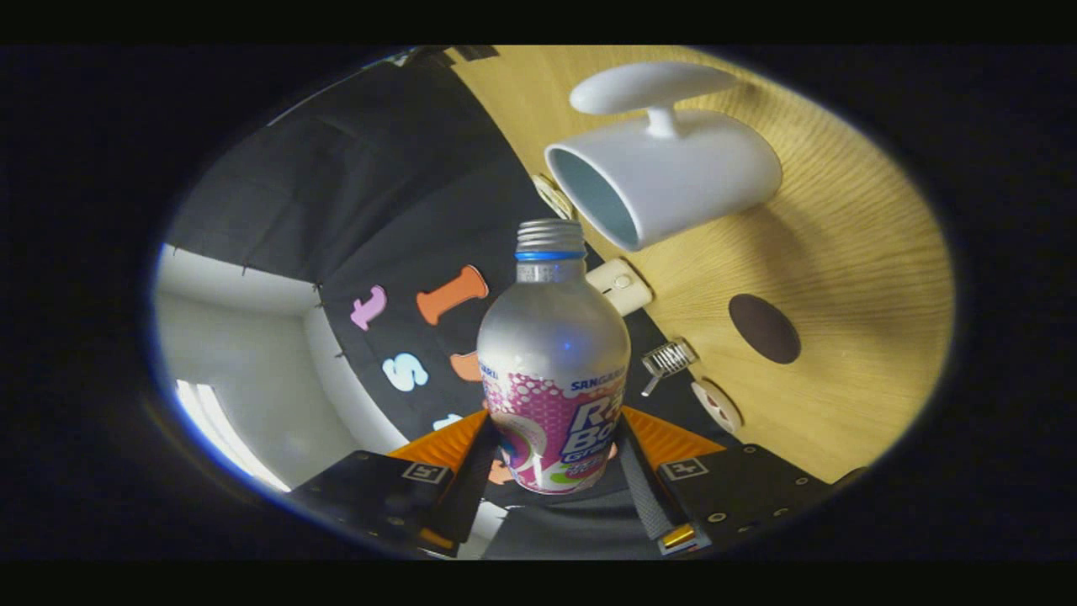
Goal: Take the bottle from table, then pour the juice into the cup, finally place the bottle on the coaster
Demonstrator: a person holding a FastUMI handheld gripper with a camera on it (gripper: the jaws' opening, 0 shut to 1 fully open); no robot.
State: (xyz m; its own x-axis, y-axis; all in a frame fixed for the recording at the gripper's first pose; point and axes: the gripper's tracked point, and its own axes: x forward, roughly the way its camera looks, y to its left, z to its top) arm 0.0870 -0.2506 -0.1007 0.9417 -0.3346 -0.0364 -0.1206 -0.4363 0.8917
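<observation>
Bottle (553, 370) clamped in gripper (555, 446), beside cup (673, 177)

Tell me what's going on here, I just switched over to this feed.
The gripper is shut on the silver metal bottle with the pink label, its fingers pressing on both sides of the lower body. The whole view is rolled over, so the bottle is tipped toward the white ceramic cup on the light wooden table. The screw cap is on. The round dark brown coaster sits bare beside the cup.
</observation>
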